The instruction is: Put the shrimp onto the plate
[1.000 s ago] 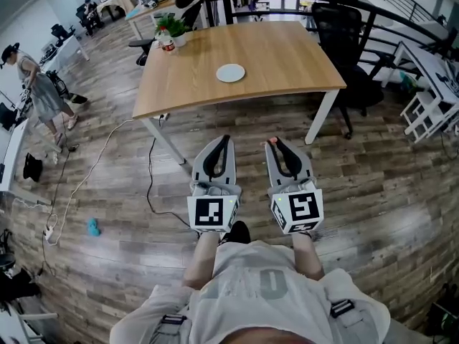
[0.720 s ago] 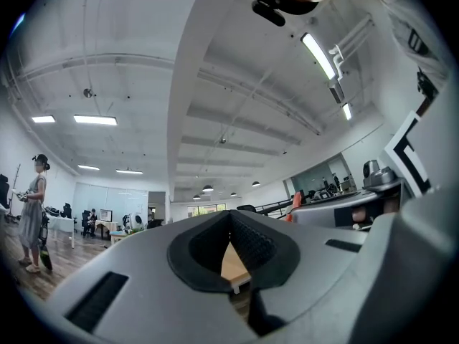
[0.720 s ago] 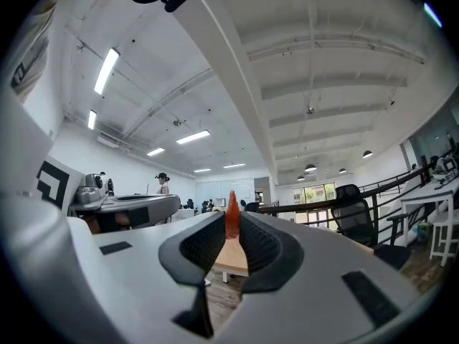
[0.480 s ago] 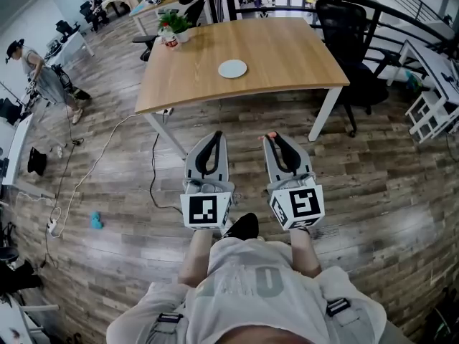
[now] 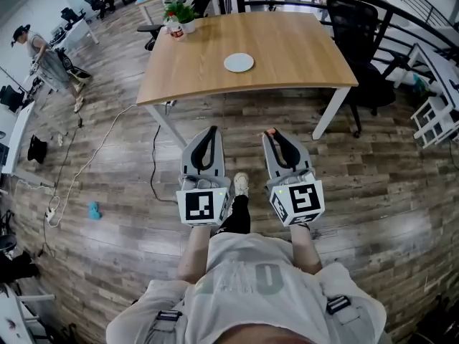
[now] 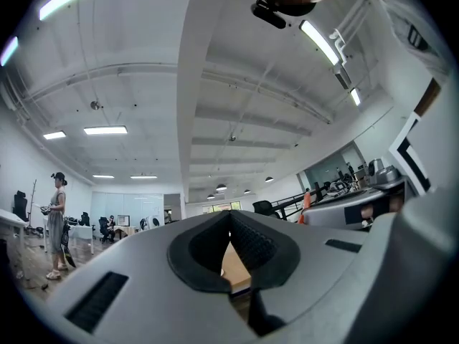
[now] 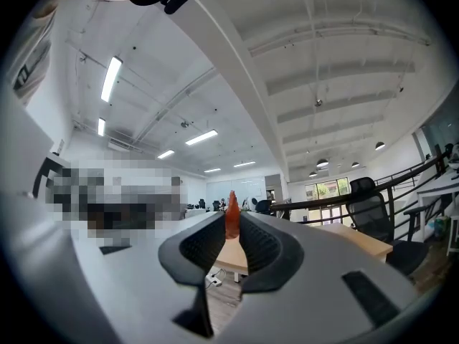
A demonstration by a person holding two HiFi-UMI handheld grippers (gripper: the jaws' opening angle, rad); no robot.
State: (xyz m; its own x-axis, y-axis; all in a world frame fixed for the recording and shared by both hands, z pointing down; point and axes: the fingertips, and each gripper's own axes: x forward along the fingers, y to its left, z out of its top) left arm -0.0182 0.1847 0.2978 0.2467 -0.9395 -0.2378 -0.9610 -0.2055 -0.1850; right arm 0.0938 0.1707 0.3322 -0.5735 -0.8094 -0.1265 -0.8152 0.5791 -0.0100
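Observation:
The orange shrimp (image 7: 232, 219) is pinched between the tips of my right gripper (image 5: 270, 134), and a bit of it (image 5: 270, 131) pokes out in front in the head view. My left gripper (image 5: 208, 130) is shut with nothing in it, its tips meeting in the left gripper view (image 6: 228, 229). Both grippers hang side by side over the wooden floor, short of the table. The white plate (image 5: 239, 62) lies bare near the middle of the wooden table (image 5: 301, 56), well ahead of both grippers.
A potted plant (image 5: 176, 11) and a bottle (image 5: 173, 29) stand at the table's far left corner. A black office chair (image 5: 363, 41) is at the table's right. A cable (image 5: 153, 178) runs across the floor by the near left table leg (image 5: 165, 126). A person (image 5: 49, 61) stands far left.
The table and plate have come slightly nearer and shifted right in view as I step forward. Both grippers keep their hold and their place in front of me.

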